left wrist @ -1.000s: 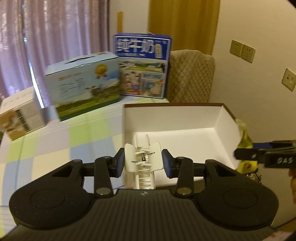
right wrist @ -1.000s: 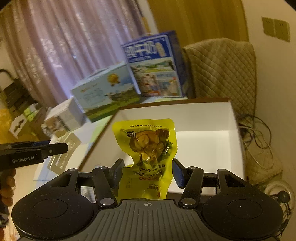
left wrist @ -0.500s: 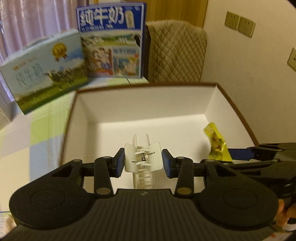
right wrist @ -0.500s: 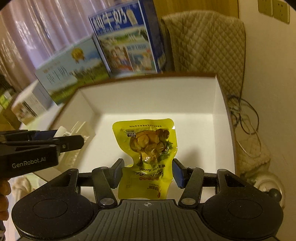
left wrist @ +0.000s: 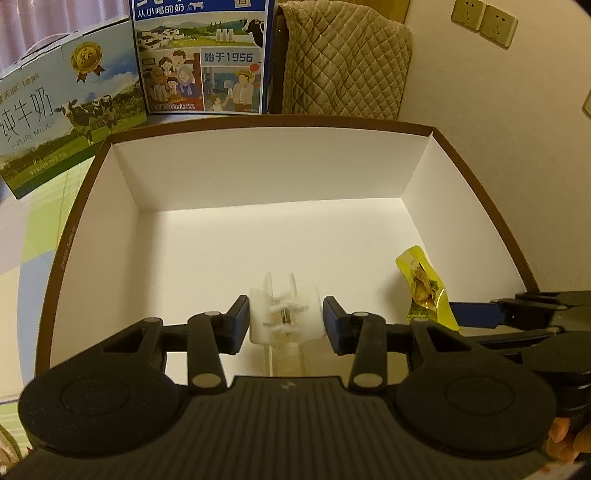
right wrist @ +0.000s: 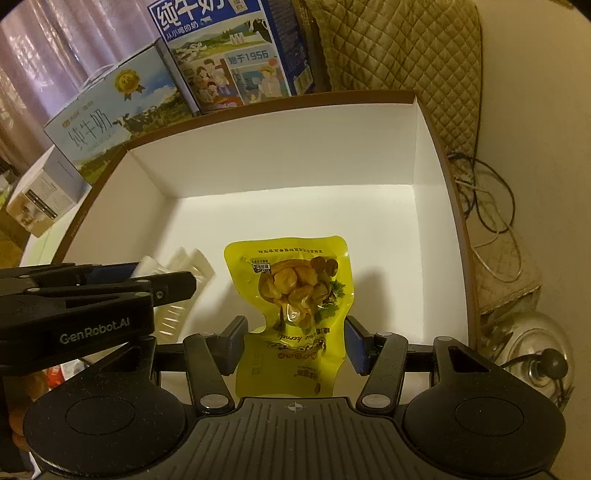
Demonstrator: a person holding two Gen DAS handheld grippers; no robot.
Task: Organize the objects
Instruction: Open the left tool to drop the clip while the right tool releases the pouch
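Reaching side by side into the box (left wrist: 266,166), both tools grip items.

White clip (left wrist: 284,317) over box (left wrist: 273,162)

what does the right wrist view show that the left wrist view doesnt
Only the right wrist view shows the printed front of the yellow snack pouch, the tangled cables on the floor outside the box, and a small white carton at far left. Only the left wrist view shows the wall sockets and the white hair clip's spring head-on. Both show the white box, the two milk cartons, the quilted chair cover, and both tongs, the left and the right, each shut on its item.
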